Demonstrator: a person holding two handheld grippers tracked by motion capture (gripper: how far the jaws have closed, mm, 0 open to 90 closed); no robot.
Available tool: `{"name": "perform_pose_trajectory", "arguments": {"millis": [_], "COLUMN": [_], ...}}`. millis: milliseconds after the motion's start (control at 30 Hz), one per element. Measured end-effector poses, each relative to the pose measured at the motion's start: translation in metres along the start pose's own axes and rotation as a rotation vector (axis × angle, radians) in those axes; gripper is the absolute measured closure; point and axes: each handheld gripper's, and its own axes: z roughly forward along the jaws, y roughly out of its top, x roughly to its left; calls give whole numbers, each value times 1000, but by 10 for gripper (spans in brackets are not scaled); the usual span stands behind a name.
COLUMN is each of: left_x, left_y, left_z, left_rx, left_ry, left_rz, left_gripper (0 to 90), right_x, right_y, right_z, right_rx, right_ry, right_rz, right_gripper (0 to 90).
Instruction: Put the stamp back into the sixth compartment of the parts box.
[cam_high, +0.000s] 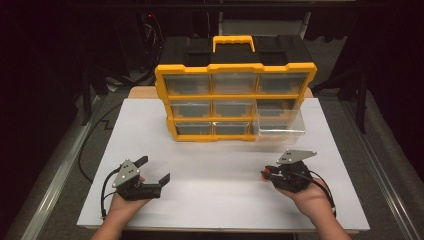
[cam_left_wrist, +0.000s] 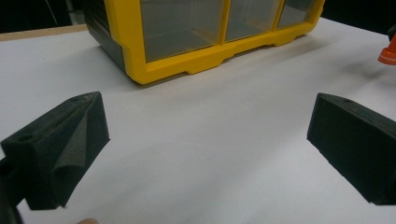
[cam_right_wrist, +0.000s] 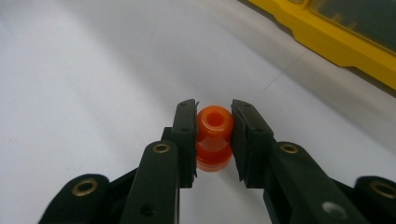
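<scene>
A yellow and black drawer cabinet (cam_high: 235, 95) with clear drawers stands at the back of the white board; its bottom right drawer (cam_high: 279, 129) is pulled out. My right gripper (cam_high: 265, 174) is shut on a small orange spool-shaped piece (cam_right_wrist: 214, 137), held just above the board at the front right. In the right gripper view the piece sits between the two black jaws, its hole facing the camera. My left gripper (cam_high: 153, 169) rests at the front left, wide open with nothing between its jaws, facing the cabinet (cam_left_wrist: 205, 37).
The white board (cam_high: 220, 200) lies on a wooden table with dark floor and cables around it. A bare stretch of board separates the two grippers and the cabinet. The orange piece (cam_left_wrist: 387, 55) shows at the right edge of the left gripper view.
</scene>
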Motion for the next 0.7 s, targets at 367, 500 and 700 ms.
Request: {"name": "perform_pose_trajectory", "arguments": {"millis": [367, 500, 700], "left_x": [-2, -1, -1], "left_y": [0, 0, 0], "left_z": [1, 1, 0], "left_rx": [-5, -7, -15], "left_ry": [-12, -18, -27], "left_rz": [8, 12, 5], "left_gripper": [3, 3, 3], "right_x": [-2, -4, -7], "right_y": [9, 11, 11], "right_z": [-3, -2, -1], "right_rx": [94, 128, 183], "right_ry": [25, 26, 28], "right_rz": [-24, -35, -51], "right_gripper": [729, 729, 729]}}
